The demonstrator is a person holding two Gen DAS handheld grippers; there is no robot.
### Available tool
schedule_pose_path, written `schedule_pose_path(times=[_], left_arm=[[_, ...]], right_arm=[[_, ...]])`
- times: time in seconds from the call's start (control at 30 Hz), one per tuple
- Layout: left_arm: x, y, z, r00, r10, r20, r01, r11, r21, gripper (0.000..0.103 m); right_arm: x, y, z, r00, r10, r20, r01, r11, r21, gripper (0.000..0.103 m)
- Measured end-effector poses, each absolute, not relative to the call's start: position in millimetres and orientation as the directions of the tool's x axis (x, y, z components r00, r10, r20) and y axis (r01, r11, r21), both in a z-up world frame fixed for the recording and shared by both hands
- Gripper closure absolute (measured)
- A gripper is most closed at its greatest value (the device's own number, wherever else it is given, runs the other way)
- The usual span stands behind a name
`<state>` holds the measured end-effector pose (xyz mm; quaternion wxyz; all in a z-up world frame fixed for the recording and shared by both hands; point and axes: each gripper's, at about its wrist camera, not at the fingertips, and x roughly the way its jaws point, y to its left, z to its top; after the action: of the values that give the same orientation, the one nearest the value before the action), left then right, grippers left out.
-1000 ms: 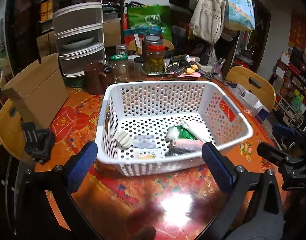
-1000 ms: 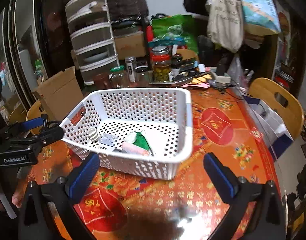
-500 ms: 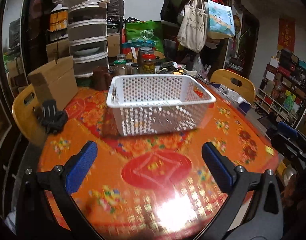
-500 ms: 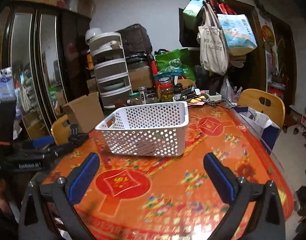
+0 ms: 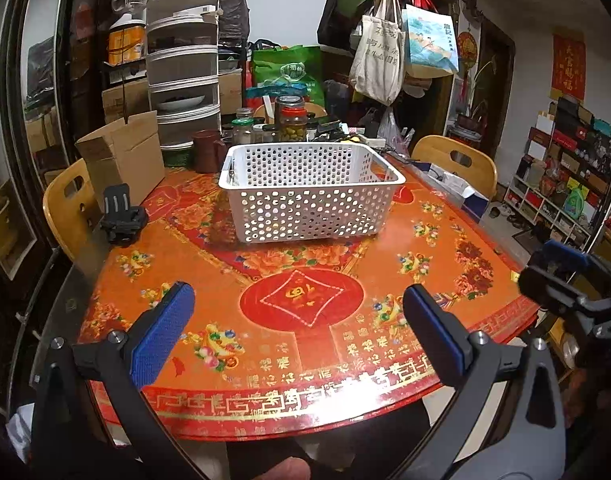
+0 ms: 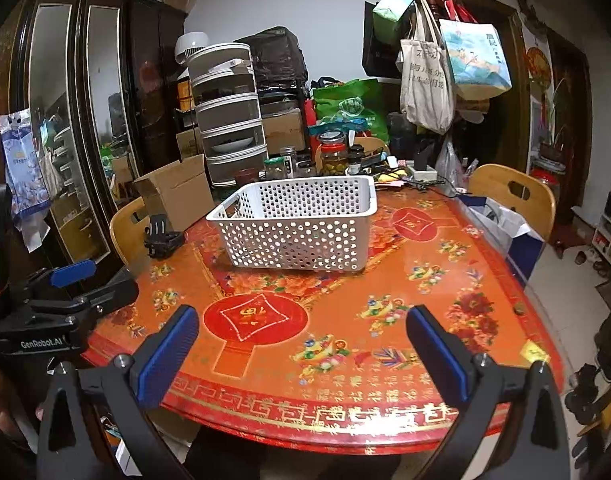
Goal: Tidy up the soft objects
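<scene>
- Fingers of the left gripper (image 5: 299, 332) stand wide apart, their blue pads (image 5: 161, 334) bare, gripping and touching nothing; they hang over the near edge of the round table (image 5: 385, 264).
- Right gripper (image 6: 301, 344) is spread just as wide, blue pads (image 6: 435, 346) empty, over the same near rim of the table, and apart from everything on it.
- White perforated basket (image 5: 309, 196) sits on the red patterned tabletop, well beyond both grippers, toward the far side; from these low angles its contents cannot be made out, so no soft objects are visible.
- Left wrist view alone shows the right gripper from outside, at the right edge, a dark frame with a blue tip; it also shows shelves of boxes (image 5: 565, 168) along the right wall.
- Right wrist view alone shows the left gripper's body at the left edge, its tall mirrored cabinet (image 6: 73, 128) behind, and a hand (image 6: 1, 404) partly visible below it.
- Both views share a cardboard box (image 5: 121, 156), jars (image 5: 291, 124) behind the basket, and a small black mount (image 5: 123, 216) near the table's left edge.
- Both tools point level across the table toward the basket.
</scene>
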<state>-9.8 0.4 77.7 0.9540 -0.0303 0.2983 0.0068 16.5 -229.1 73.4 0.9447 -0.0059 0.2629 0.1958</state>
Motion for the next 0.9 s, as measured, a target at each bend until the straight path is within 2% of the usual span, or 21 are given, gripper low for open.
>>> schedule_pose_path(times=[0.9], left_arm=[[-3.8, -0.3, 93.6, 0.829, -0.016, -0.559, -0.021, 0.998, -0.059, 0.0]], right_arm=[[9.9, -223.7, 80.7, 0.781, 0.38, -0.495, -0.389, 0.917, 0.089, 0.0]])
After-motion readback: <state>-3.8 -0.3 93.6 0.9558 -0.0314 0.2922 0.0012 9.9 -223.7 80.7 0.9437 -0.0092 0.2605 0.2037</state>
